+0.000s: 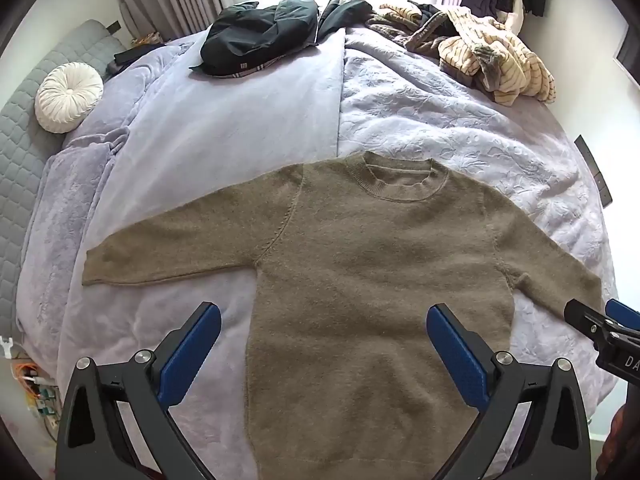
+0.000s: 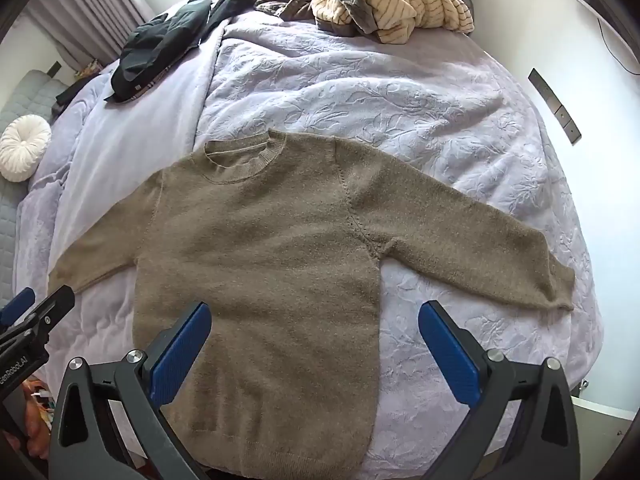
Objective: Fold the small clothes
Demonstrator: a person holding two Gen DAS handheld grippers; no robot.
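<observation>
While nothing is yet gripped, the olive-brown knitted crew-neck jumper [image 1: 360, 280] lies flat, front up, on the lavender quilted bed cover [image 1: 440, 120], hem nearest the tools, sleeves spread to either side.

Left tool [image 1: 324, 344]: jaws at full spread, empty, hovering over the hem's left side, one pad off the cloth.
Right tool [image 2: 314, 340]: likewise wide and empty, straddling the body's right edge.

Hazards, judged:
- Loose knit may stretch or slide if pinched by one layer only.
- Plush cover may be caught along with the jumper.
- Uneven lifts would skew the fold.

Beyond the tools: black garment heap [image 1: 260, 36], cream striped fleece pile [image 1: 492, 64]; left of them, round white pleated cushion [image 1: 68, 96].
</observation>
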